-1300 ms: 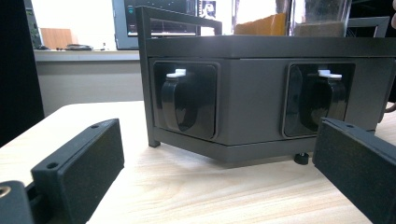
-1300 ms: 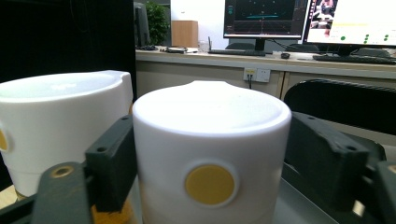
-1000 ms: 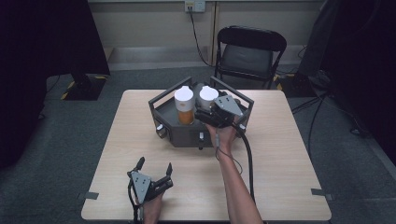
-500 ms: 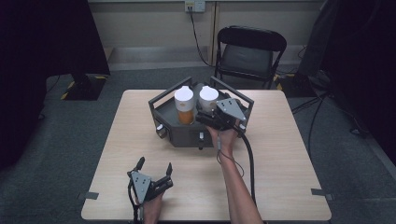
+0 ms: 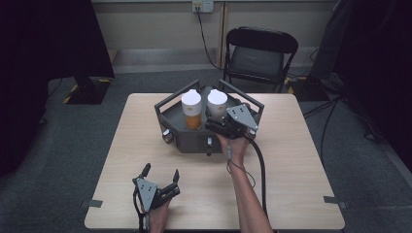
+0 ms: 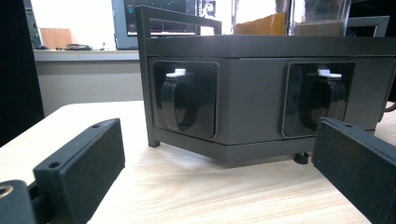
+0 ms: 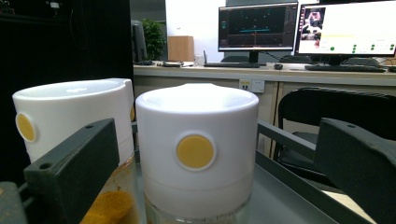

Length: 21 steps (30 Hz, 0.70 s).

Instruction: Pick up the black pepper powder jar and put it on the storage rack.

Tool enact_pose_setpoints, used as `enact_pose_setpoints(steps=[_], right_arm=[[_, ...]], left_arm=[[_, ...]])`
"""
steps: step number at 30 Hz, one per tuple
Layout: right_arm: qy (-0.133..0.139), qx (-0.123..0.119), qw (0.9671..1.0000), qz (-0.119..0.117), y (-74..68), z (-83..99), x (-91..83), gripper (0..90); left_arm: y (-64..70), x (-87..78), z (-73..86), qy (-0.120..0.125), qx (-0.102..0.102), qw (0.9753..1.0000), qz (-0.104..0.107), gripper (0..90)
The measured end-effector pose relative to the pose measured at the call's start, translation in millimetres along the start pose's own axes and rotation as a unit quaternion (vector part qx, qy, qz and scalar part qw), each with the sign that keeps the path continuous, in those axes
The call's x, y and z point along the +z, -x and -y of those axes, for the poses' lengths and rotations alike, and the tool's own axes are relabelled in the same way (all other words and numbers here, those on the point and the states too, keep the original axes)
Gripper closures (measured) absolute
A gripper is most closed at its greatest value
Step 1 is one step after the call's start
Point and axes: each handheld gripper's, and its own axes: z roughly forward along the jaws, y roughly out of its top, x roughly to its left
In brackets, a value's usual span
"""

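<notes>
Two white-capped jars stand side by side in one dark tray (image 5: 171, 121) near the far edge of a wooden table (image 5: 301, 165), one with orange powder (image 5: 191, 109) and one with brown contents (image 5: 216, 104). The right gripper (image 5: 221, 121) is at the brown jar, which sits centred between its spread jaws without touching them in the right gripper view, its lower part cut off. The left gripper (image 5: 160, 175) rests open near the table's near edge, well apart from the tray.

white jar lids (image 7: 196, 140), yellow dots (image 7: 195, 151)
</notes>
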Motion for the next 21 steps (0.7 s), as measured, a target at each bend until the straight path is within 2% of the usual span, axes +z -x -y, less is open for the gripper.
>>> enact_pose_setpoints(steps=[21], right_arm=[[0.019,0.008,0.9998,-0.005,1.1,8.3,-21.4,0.0]], left_arm=[[0.0,-0.1,0.1,0.0,0.0,1.0,0.0,2.0]])
